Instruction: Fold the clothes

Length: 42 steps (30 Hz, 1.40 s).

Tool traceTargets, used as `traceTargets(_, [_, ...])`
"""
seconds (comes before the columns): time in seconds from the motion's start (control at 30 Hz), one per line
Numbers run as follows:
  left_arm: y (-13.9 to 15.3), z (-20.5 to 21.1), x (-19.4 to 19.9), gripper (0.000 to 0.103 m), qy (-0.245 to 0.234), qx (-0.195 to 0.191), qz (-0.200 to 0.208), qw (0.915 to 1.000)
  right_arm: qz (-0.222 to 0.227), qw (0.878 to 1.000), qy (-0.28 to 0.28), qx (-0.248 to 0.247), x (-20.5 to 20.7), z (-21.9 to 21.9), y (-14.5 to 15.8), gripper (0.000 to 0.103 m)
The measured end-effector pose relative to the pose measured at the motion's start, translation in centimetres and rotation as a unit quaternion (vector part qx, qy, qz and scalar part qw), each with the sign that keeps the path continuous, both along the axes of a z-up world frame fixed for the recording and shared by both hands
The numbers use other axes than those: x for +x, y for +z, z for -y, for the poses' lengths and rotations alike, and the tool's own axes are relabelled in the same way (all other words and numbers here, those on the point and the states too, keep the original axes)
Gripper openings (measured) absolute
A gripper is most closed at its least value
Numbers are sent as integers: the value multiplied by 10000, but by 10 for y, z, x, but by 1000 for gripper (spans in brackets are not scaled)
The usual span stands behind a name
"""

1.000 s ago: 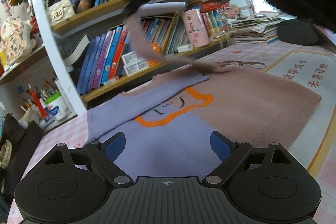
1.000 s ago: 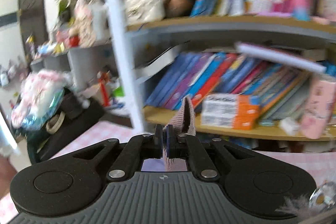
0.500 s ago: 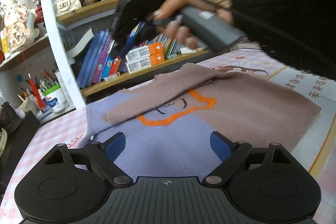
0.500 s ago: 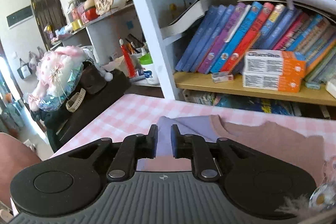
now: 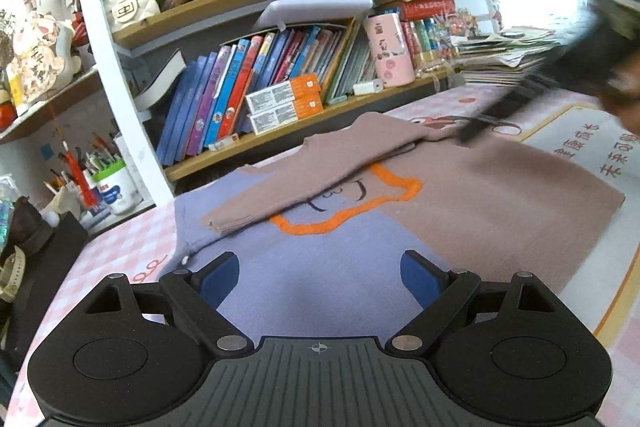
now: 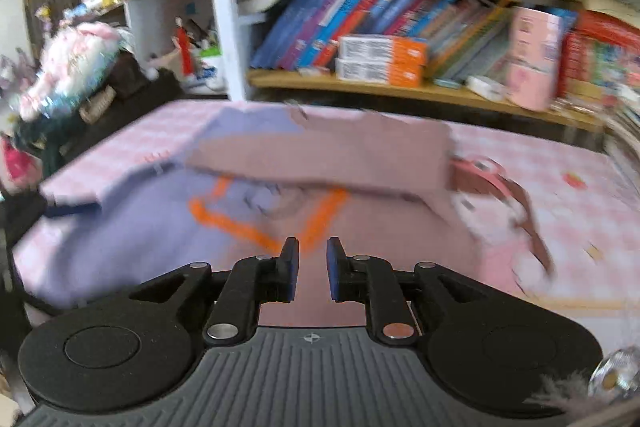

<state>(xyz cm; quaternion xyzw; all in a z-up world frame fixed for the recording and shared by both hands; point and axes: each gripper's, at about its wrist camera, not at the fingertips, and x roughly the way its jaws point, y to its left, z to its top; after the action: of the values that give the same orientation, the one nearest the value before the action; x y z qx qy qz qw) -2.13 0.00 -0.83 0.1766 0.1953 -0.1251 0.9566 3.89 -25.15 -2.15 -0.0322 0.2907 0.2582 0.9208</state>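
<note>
Sweater point(image 5: 328, 267) w/ orange-outlined motif lies flat, sleeve point(image 5: 320, 175) folded across; both claws released, holding nothing.

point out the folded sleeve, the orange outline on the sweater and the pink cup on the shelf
folded sleeve point(image 5: 320, 171), left wrist view, middle of the brown sleeve
orange outline point(image 5: 316, 228), left wrist view, its lower edge
pink cup point(image 5: 387, 51), left wrist view, middle of its side

Ahead of my jaws the surface point(image 5: 116, 259), under a pink checked cloth, carries the sweater point(image 5: 328, 267) laid flat, its mauve sleeve point(image 5: 304, 183) folded across the chest.
</note>
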Motion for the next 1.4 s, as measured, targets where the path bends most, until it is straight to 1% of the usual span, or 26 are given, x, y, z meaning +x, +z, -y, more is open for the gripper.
traceTargets(0.03, [0, -1, 0, 90, 40, -24, 8, 10000, 29, 9999, -103, -51, -10, 8, -5, 14])
traceTargets(0.1, [1, -5, 1, 90, 162, -108, 40, 9998, -15, 9994, -326, 66, -21, 24, -10, 15])
traceTargets(0.17, [2, -8, 2, 90, 271, -157, 57, 9995, 56, 9988, -477, 86, -31, 37, -14, 22])
traceTargets(0.3, [2, -8, 4, 90, 419, -127, 73, 9990, 31, 9977, -665, 149, -43, 58, -23, 22])
traceTargets(0.47, [-1, -4, 9, 90, 520, 35, -62, 9986, -54, 9962, -815, 287, -51, 76, -34, 22])
traceTargets(0.63, [-3, -1, 9, 90, 563, 157, -87, 9983, -96, 9954, -859, 418, -52, 83, -39, 24])
traceTargets(0.8, [-3, -3, 12, 90, 611, 105, -154, 9980, -122, 9957, -835, 378, -51, 83, -40, 26])
traceTargets(0.9, [-2, -5, 9, 90, 643, 70, -71, 9979, -118, 9956, -844, 387, -51, 85, -41, 27])
traceTargets(1.07, [0, -7, 7, 90, 731, 25, 24, 9973, -258, 9947, -891, 454, -49, 91, -41, 29])
traceTargets(1.2, [1, -8, 6, 90, 819, 33, 96, 9966, -184, 9959, -821, 340, -51, 91, -38, 31])
traceTargets(1.4, [1, -8, 10, 90, 820, 22, -17, 9966, -201, 9953, -835, 454, -51, 94, -43, 31])
